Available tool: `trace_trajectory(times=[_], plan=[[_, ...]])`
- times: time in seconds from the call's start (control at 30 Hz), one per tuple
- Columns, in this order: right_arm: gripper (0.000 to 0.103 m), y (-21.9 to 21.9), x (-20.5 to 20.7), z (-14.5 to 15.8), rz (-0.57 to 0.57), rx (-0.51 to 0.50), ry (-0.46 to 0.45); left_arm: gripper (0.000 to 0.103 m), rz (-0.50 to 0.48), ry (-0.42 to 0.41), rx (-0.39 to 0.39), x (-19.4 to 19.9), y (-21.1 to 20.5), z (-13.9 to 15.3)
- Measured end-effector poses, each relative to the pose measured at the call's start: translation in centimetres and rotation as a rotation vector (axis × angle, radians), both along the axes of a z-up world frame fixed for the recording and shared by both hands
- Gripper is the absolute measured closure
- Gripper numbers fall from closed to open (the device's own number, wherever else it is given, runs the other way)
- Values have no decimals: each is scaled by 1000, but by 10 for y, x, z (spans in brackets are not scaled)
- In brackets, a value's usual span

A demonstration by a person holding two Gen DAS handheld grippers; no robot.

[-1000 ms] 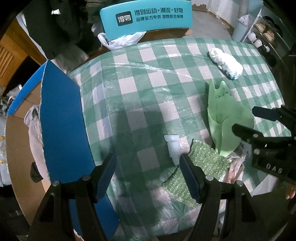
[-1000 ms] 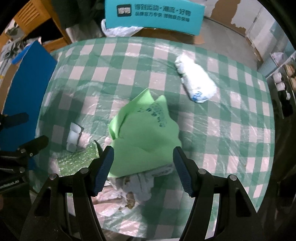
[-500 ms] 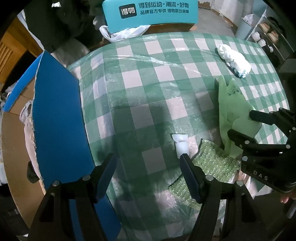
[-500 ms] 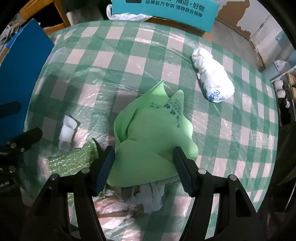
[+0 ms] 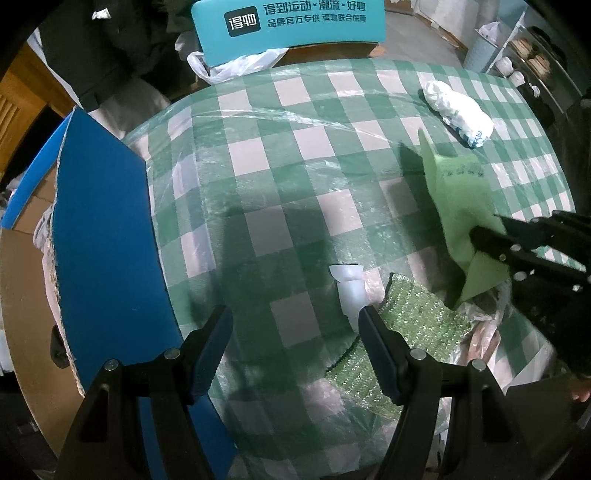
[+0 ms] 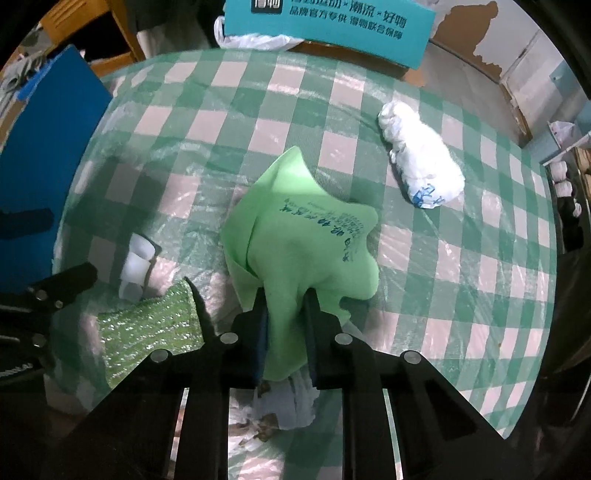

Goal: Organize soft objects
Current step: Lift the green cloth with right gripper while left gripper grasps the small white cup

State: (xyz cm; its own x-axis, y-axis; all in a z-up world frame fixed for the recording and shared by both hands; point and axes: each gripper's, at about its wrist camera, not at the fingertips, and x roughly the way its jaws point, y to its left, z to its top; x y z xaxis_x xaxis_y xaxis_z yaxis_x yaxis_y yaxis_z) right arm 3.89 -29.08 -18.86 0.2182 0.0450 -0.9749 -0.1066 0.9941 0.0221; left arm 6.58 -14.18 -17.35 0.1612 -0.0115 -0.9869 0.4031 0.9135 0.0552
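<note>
A light green bag with blue print (image 6: pixel 306 236) lies on the checked table, and my right gripper (image 6: pixel 286 317) is shut on its near edge, bunching it up; it also shows in the left wrist view (image 5: pixel 461 199) with the right gripper (image 5: pixel 491 236) on it. A green bubble-wrap sheet (image 5: pixel 402 321) and a small white foam piece (image 5: pixel 349 286) lie beside it. A white crumpled plastic bag (image 6: pixel 421 170) lies at the far right. My left gripper (image 5: pixel 295 332) is open and empty above the near table edge.
A blue cardboard box flap (image 5: pixel 103 236) stands at the table's left edge. A teal box with white print (image 5: pixel 288 26) sits behind the table. Crumpled clear and white wrapping (image 6: pixel 288 406) lies under the green bag near the front edge.
My right gripper has closed on the green bag and pulled it into a bunch. The left gripper has stayed open and drifted slightly.
</note>
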Motion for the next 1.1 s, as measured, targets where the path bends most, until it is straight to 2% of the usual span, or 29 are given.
trace_trajectory(times=[0.4,0.77,1.1], plan=[[87,-13,-14,39,-58,76,-83,31,9,21,3,4,-1,-6],[87,-20,-20,34,-58,78,-72,31,44,88,-23,21,0,-27],[87,-18,-21,30,-48,82,-61,31,56,92,-37,39,1,-38]])
